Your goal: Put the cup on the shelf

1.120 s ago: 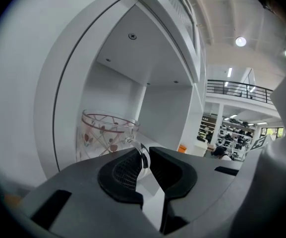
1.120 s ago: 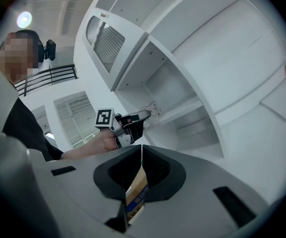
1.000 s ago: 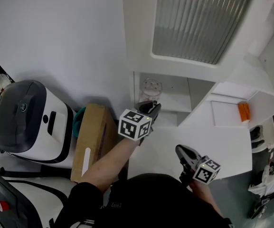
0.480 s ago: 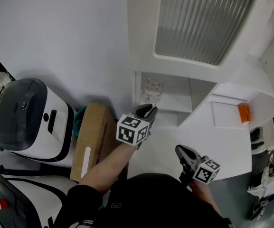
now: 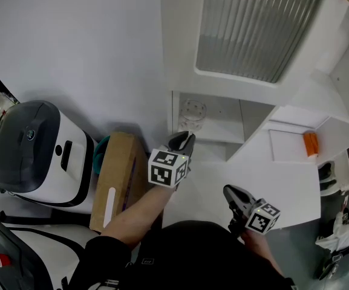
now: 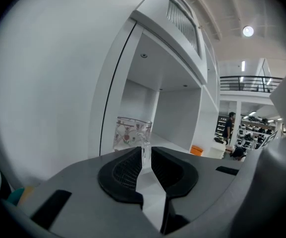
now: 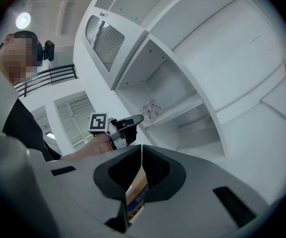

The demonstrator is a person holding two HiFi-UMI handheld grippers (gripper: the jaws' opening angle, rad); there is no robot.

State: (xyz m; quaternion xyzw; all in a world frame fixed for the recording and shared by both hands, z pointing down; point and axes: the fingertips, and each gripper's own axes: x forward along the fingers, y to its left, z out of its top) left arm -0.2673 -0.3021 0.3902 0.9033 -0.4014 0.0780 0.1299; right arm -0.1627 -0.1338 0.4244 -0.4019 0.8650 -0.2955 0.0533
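A clear glass cup point(image 5: 193, 112) with a red pattern stands upright on the white shelf point(image 5: 222, 135), in the left corner of the open compartment. My left gripper point(image 5: 185, 139) hovers just in front of the shelf edge, pointing at the cup and apart from it. Its jaws have just been closing; a narrow gap remains with nothing between them. In the left gripper view the cup point(image 6: 132, 133) shows beyond the left gripper point(image 6: 146, 150). My right gripper point(image 5: 228, 190) is held lower, over the white counter, shut and empty. The right gripper view shows the cup point(image 7: 150, 109) and the left gripper point(image 7: 133, 120).
A cabinet with a ribbed glass door point(image 5: 253, 26) hangs above the shelf. Left of the cabinet stand a cardboard box point(image 5: 117, 177) and a white appliance with a dark lid point(image 5: 35, 153). A small orange object point(image 5: 310, 142) lies on the counter point(image 5: 271, 192) at the right.
My left gripper has drawn back a little from the cup toward the person. The cup stays on the shelf. The right gripper has not moved.
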